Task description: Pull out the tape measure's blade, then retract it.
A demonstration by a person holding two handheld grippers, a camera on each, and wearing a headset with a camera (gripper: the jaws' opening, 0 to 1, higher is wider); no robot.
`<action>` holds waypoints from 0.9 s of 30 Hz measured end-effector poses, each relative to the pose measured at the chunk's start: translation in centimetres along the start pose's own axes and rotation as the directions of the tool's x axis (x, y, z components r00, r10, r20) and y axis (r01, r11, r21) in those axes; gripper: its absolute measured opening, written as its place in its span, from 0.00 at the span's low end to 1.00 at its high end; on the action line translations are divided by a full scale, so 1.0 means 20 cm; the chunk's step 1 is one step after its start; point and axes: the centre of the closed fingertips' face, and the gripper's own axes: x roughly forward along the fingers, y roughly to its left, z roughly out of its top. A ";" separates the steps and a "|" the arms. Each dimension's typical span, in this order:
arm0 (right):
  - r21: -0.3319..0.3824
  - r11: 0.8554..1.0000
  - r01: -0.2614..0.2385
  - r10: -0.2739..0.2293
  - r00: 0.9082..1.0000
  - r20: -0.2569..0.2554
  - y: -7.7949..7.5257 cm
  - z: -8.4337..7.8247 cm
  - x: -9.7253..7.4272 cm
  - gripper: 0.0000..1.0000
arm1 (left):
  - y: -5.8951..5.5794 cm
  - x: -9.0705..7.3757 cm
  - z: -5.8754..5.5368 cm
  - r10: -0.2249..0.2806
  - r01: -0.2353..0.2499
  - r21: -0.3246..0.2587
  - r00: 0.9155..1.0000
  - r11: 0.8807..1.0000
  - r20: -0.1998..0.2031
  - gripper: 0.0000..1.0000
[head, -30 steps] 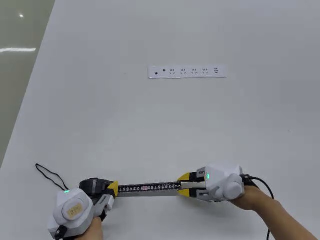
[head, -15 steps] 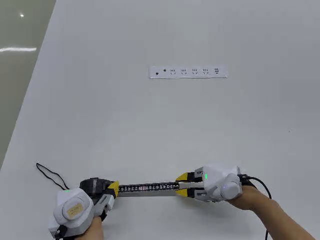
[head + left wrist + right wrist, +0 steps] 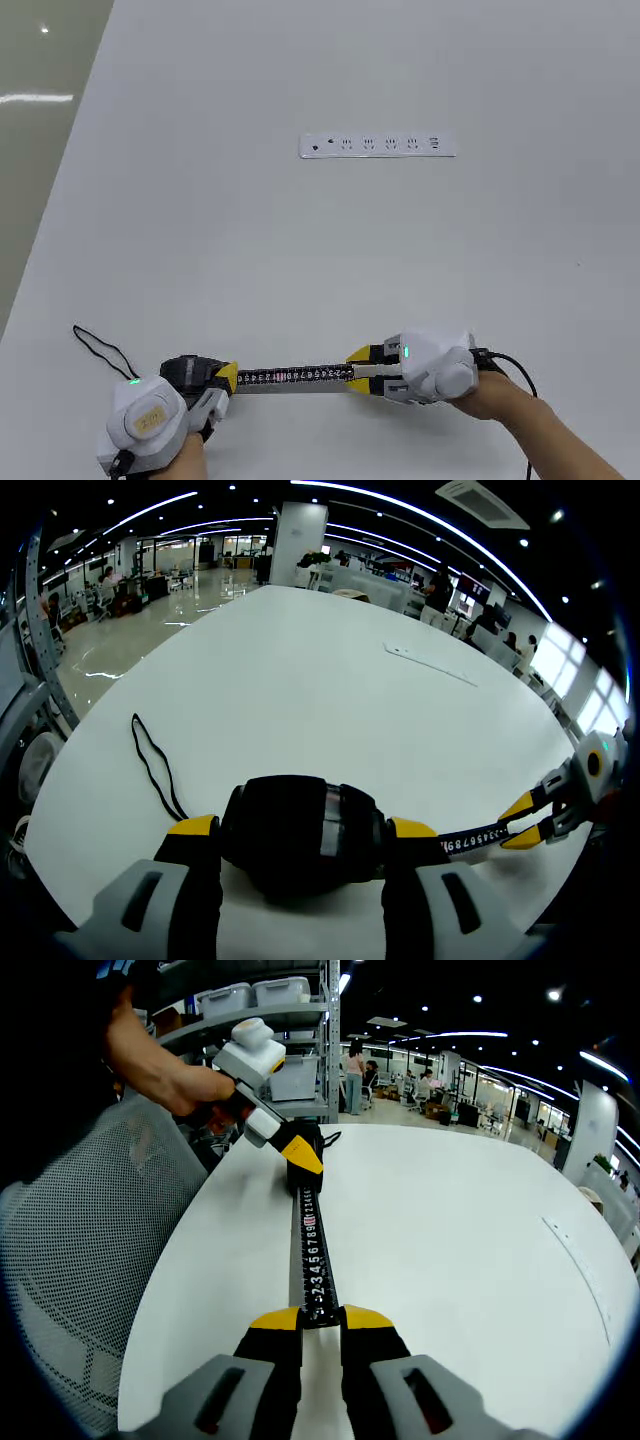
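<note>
Ideally we guide the blade straight and slowly: left gripper clamps the tape measure case, right gripper apparently pinches its tip.

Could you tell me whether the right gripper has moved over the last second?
Yes. Against the power strip, the right gripper has slid left toward the tape case, leaving less blade showing between them.
</note>
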 end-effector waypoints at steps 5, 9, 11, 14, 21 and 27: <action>0.000 1.000 -0.003 0.003 1.000 0.004 0.00 0.01 0.01 0.12 | 0.00 0.00 0.00 -0.004 0.004 -0.006 1.000 1.000 -0.001 0.62; -0.003 1.000 -0.006 0.006 1.000 0.005 0.00 0.02 0.02 0.12 | 0.00 0.00 0.00 -0.004 0.004 -0.008 1.000 1.000 -0.001 0.62; -0.003 1.000 -0.007 0.007 1.000 0.006 0.00 0.03 0.02 0.12 | 0.00 0.00 0.00 -0.005 0.005 -0.009 1.000 1.000 0.000 0.62; -0.004 1.000 -0.007 0.007 1.000 0.007 0.00 0.03 0.03 0.12 | 0.00 0.00 0.00 -0.004 0.004 -0.010 1.000 1.000 0.001 0.62; -0.003 1.000 -0.010 0.010 1.000 0.009 0.00 0.04 0.04 0.12 | 0.00 0.00 0.00 -0.006 0.006 -0.011 1.000 1.000 0.002 0.62; -0.001 1.000 -0.013 0.013 1.000 0.012 0.01 0.05 0.05 0.12 | 0.00 0.00 0.00 -0.007 0.007 -0.012 1.000 1.000 0.002 0.62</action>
